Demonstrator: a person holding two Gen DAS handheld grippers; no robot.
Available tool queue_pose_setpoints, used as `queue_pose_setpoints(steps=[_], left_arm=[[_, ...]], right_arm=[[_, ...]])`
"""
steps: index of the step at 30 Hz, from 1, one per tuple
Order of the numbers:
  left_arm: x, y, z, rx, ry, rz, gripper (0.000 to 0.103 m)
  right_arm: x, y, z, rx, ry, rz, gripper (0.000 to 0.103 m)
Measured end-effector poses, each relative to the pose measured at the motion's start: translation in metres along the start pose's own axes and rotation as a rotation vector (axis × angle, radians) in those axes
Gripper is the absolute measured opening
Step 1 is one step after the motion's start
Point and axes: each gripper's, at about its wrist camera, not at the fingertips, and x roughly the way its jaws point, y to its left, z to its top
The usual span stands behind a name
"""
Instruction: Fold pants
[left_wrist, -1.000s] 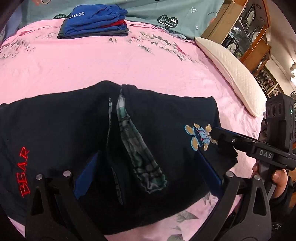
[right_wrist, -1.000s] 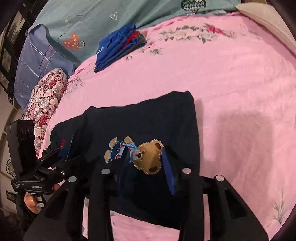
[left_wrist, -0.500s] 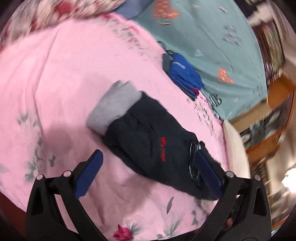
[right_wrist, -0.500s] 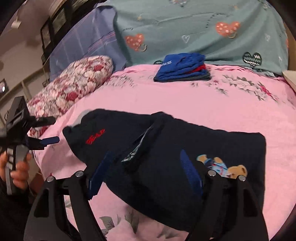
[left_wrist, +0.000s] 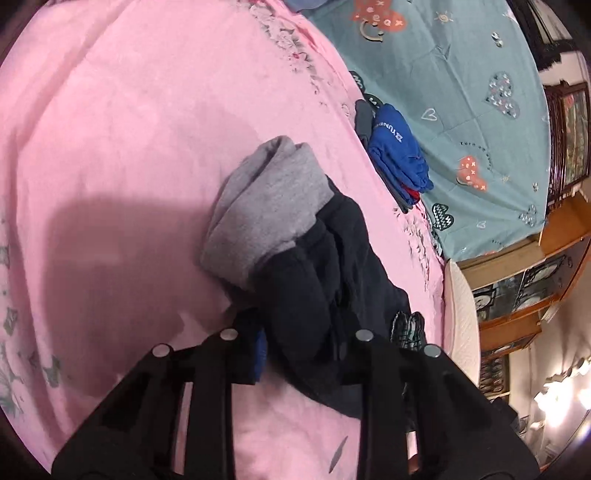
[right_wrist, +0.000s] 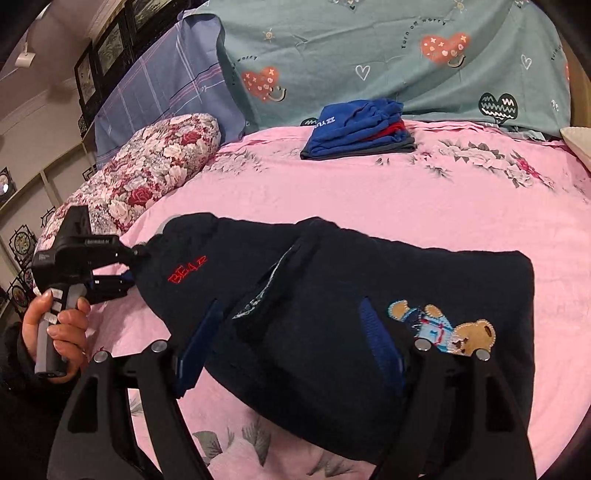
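The left gripper (right_wrist: 131, 267), open half a second ago, has closed on the pants (right_wrist: 332, 295) at their 9 o'clock end (grey cuffs beyond). The right gripper (right_wrist: 291, 339) hovers wide. Pants lie folded on the bed (right_wrist: 406, 195); another fold looks imminent.

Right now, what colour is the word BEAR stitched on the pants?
Red, on the dark navy pants; clearest in the right wrist view.

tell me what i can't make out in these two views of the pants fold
- Left wrist view: the left gripper fingertips, buried in the dark pants.
- Right wrist view: the pants' near edge, behind the right gripper.
- Both views: the lower garments in the folded stack, covered by the blue one on top.
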Motion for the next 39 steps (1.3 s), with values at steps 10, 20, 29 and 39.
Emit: queue_pose_setpoints(steps=[10,20,29,39], left_arm=[[-0.022,-0.201,-0.078,0.722,-0.092,-0.101,0.018],[0.109,-0.263,-0.216,1.174,0.298,-0.075,0.028],[0.000,-0.242,-0.186,1.151,0.025,-0.151,0.100],[0.063,-0.204,-0.167,0.993,0.243,-0.080,0.099]], right_arm=[[-0.087,-0.076,0.015,0.195,-0.197,-0.129,0.077],[-0.121,-0.157,-0.005,0.443,-0.096,-0.140,0.084],[-0.066,-0.123,0.003,0.355,0.122,-0.102,0.090],[-0.081,-0.086,0.022,0.120,0.074,-0.183,0.027]])
